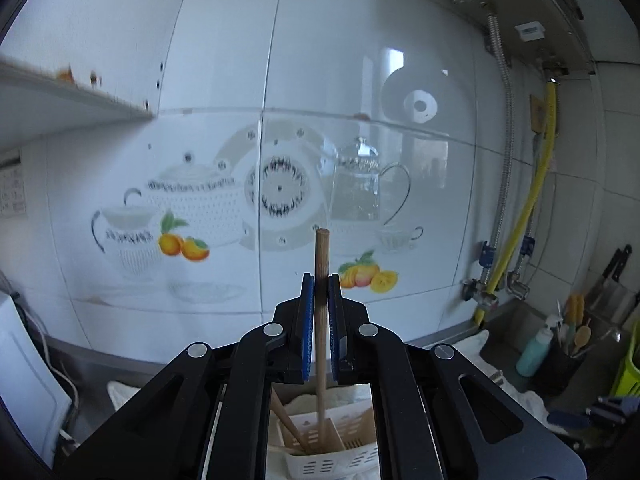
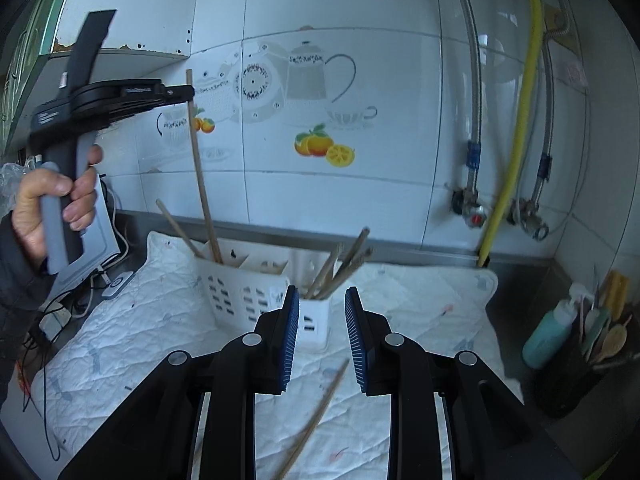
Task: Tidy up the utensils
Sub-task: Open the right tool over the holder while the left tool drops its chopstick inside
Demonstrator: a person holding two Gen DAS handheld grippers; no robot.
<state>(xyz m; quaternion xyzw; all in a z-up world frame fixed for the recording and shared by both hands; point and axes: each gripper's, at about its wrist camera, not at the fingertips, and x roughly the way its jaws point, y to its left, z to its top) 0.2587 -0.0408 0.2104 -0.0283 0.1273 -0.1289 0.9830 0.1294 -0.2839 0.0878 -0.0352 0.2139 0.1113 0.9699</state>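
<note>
My left gripper is shut on a wooden chopstick held upright, its lower end down in the left compartment of the white slotted utensil caddy. From the right wrist view the left gripper holds that chopstick above the caddy, next to another chopstick leaning in the same compartment. Several chopsticks stand in the caddy's right compartment. My right gripper is open and empty, just in front of the caddy. One loose chopstick lies on the white quilted mat below it.
A tiled wall with pipes and a yellow hose stands behind. At the right are a teal bottle and a dark holder with spoons. Cables and a white appliance lie at the left. A shelf hangs upper left.
</note>
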